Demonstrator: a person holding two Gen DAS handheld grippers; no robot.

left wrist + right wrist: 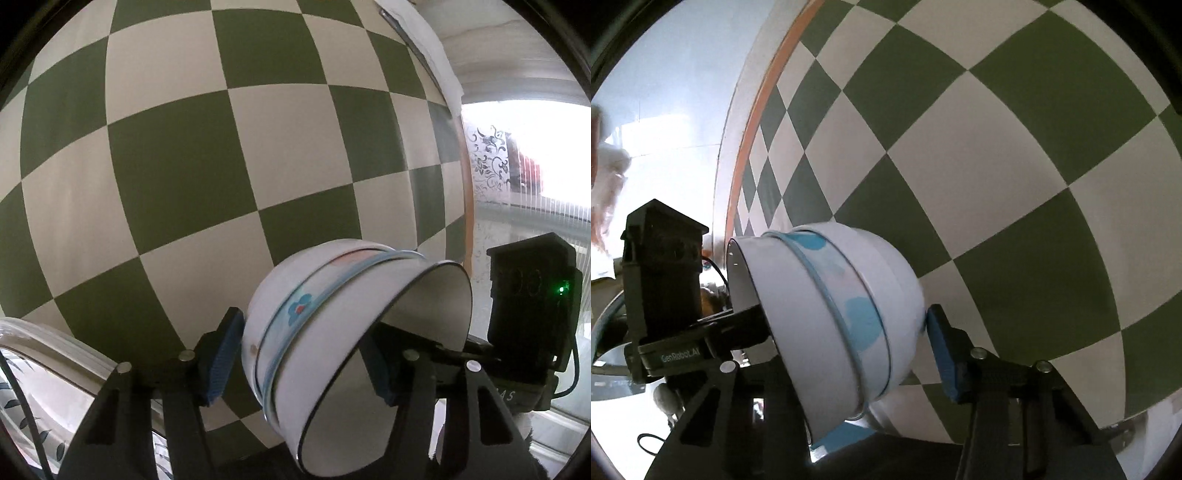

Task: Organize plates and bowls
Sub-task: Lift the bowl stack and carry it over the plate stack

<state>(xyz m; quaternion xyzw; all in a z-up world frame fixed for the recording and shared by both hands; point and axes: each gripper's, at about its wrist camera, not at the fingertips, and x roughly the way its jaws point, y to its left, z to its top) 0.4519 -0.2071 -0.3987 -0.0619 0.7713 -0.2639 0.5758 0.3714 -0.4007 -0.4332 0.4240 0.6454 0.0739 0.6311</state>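
Three nested bowls [332,332] form a stack tipped on its side above a green-and-white checked surface. The innermost is white with a thin dark rim, the middle has blue flowers and a blue rim, the outermost is plain white.

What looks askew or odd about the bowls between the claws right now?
The nested stack of white enamel bowls lies tipped on its side, mouth facing sideways, between both claws above the green-and-white checkered tablecloth. The bowls sit unevenly nested, rims not parallel. No chips or spills visible.
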